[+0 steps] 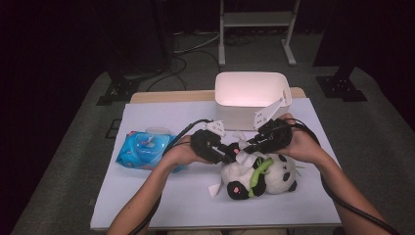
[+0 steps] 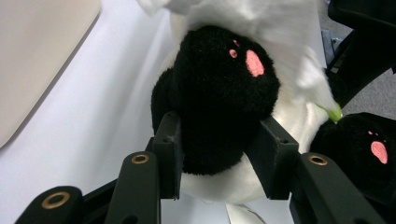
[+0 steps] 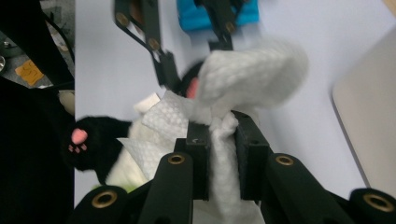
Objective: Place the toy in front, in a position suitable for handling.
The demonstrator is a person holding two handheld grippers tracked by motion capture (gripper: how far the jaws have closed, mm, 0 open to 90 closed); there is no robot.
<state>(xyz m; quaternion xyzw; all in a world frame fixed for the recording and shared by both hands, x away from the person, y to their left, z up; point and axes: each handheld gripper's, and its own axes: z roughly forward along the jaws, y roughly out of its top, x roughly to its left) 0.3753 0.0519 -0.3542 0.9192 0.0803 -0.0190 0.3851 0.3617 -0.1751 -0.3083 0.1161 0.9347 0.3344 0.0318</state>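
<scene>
One white table (image 1: 161,196) under it all, and one pale bin (image 1: 252,95) at its far edge; whether anything is inside, I cannot tell from here. One plush panda (image 1: 274,174) lies on its back at the table's middle, just in front of the bin. One blue wipes pack (image 1: 142,149) sits off to its left. Two grippers are at work: the left gripper (image 2: 219,151) is clamped on the panda's black paw (image 2: 219,93), while the right gripper (image 3: 222,161) pinches one white wipe (image 3: 247,79) tight, draped over the toy.
</scene>
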